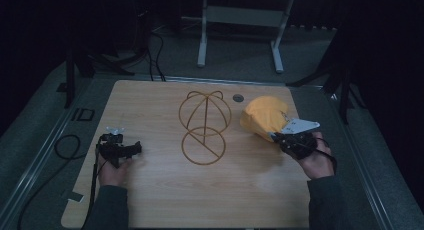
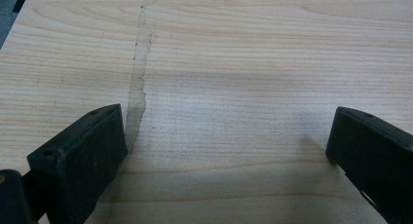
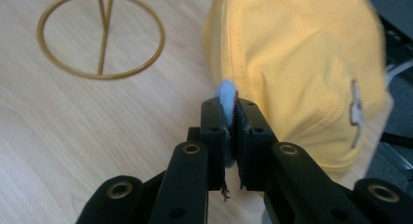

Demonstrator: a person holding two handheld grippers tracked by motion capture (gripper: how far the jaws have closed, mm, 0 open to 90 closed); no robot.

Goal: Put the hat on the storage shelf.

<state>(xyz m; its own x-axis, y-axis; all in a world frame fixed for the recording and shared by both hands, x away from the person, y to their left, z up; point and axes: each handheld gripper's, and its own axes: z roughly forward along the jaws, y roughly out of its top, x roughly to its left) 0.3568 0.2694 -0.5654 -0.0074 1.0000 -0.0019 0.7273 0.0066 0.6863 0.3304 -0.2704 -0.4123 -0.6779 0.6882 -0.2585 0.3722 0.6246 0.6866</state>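
A yellow cap (image 1: 265,115) lies at the right side of the wooden table (image 1: 150,200). My right gripper (image 1: 277,136) is at the cap's near edge. In the right gripper view its jaws are shut (image 3: 229,104) on a thin light blue edge of the yellow cap (image 3: 302,63), seemingly the brim. A gold wire hat stand (image 1: 204,127) stands at the table's middle, and its ring base (image 3: 101,36) lies to the left of the cap. My left gripper (image 1: 135,149) rests at the table's left, open (image 2: 226,131) over bare wood with nothing between its jaws.
A round cable hole (image 1: 238,97) sits in the table near the far edge. A pale streak (image 2: 139,87) runs across the wood ahead of the left gripper. Cables (image 1: 67,145) lie on the floor at left. A white table frame (image 1: 240,20) stands beyond.
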